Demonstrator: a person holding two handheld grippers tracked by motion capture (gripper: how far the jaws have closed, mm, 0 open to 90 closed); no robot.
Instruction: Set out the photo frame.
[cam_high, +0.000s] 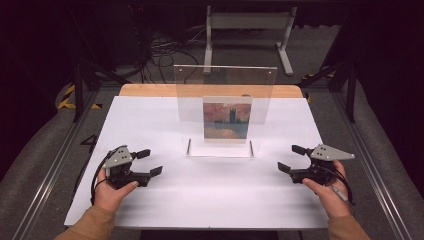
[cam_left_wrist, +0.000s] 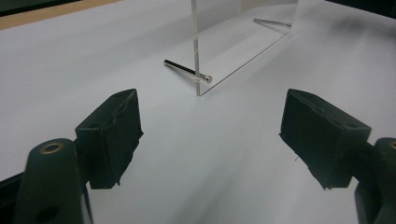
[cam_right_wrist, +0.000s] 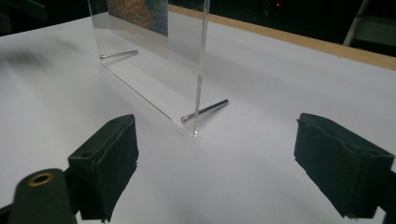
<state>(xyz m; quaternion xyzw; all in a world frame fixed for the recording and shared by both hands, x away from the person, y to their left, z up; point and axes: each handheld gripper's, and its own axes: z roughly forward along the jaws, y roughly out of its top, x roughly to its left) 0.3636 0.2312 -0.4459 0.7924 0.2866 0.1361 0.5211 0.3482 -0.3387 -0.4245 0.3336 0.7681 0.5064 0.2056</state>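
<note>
Both hands rest near the table's front edge: the left gripper and right gripper gape wide, empty. Between and just beyond them stands a clear frame holding a picture.

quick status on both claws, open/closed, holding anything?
Left claw: open, holding nothing, beside the clear acrylic frame.
Right claw: open, holding nothing, on the frame's other side.

One clear acrylic frame, one picture, two metal pins, two hand-held grippers.
</note>
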